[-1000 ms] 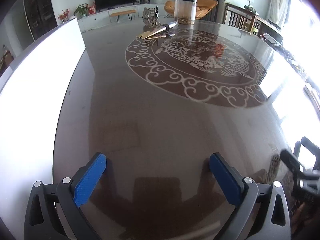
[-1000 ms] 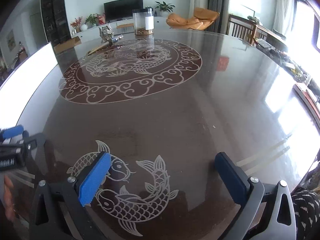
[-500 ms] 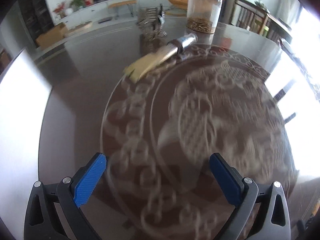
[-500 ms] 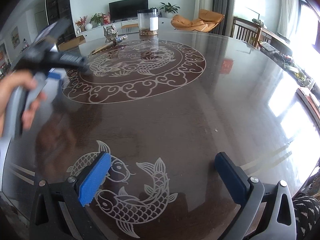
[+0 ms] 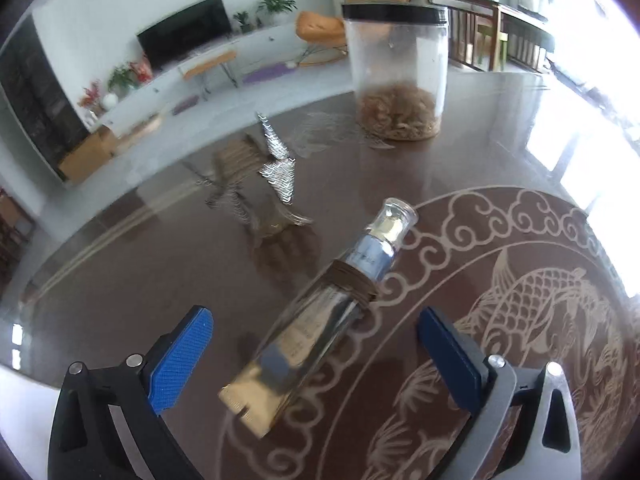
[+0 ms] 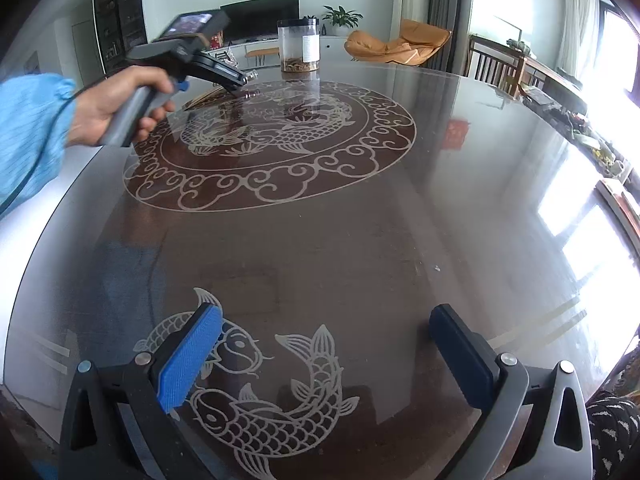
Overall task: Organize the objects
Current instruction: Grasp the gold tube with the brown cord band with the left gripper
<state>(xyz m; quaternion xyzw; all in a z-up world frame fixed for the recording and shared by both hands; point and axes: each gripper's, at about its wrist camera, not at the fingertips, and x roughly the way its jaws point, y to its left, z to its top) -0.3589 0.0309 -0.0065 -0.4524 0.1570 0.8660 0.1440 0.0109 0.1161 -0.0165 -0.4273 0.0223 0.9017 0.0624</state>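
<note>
A gold tube with a silver-blue cap lies on the dark glossy table, cap pointing away. My left gripper is open and low, its blue pads on either side of the tube's gold body without touching it. Just beyond stand a small metal ship model and a clear jar with a black lid holding brown bits. In the right wrist view the left gripper is far across the table, held by a hand. My right gripper is open and empty over the engraved fish near the front edge.
A large engraved medallion fills the table's centre. A blue sleeve reaches in from the left. The jar stands at the far rim. Chairs and a railing stand beyond the table on the right.
My left gripper has travelled forward across the table until the tube lies between its open fingers. The right gripper has stayed where it was.
</note>
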